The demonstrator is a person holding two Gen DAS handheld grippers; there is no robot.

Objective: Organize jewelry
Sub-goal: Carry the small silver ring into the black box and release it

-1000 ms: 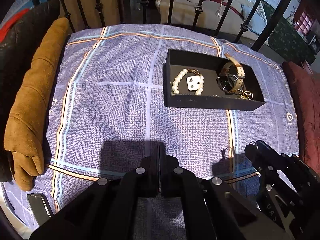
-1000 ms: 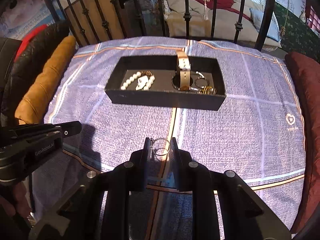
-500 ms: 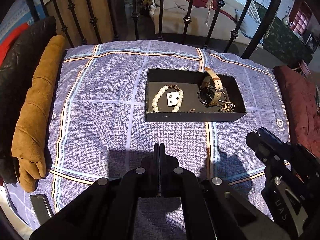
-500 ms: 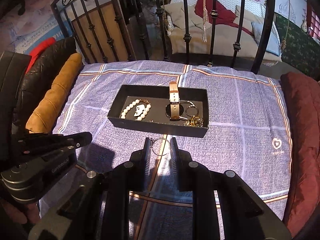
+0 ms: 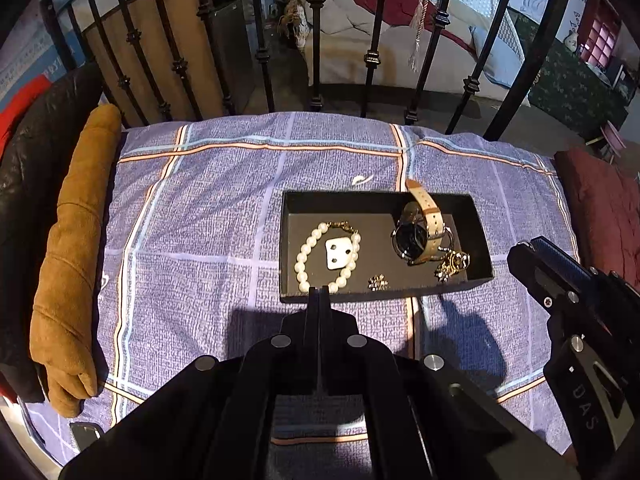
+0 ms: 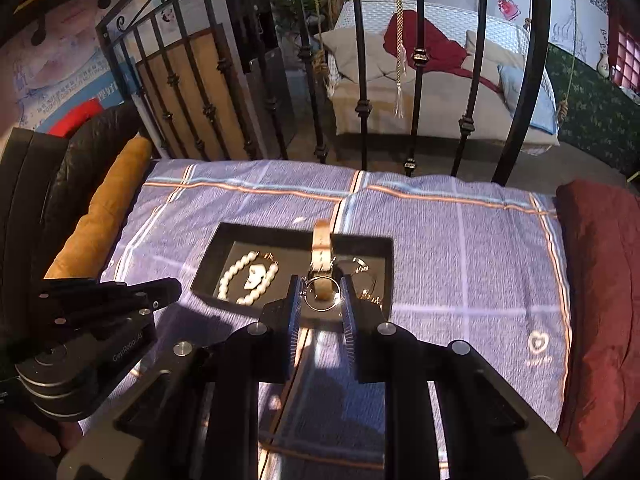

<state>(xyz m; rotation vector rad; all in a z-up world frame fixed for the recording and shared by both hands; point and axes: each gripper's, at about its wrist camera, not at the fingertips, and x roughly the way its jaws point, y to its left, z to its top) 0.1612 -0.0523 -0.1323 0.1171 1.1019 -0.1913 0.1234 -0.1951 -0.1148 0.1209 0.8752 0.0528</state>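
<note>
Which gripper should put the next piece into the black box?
Right. The right gripper already pinches a silver ring just short of the black box; the left gripper is shut and holds nothing.

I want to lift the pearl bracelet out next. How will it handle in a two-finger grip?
The pearl bracelet lies as a loose loop in the black tray, so it probably droops when lifted. Its round, glossy beads may slip or roll between pads.

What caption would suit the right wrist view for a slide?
Right gripper fingers pinch a silver ring before the black jewelry box with pearls and watch.
</note>
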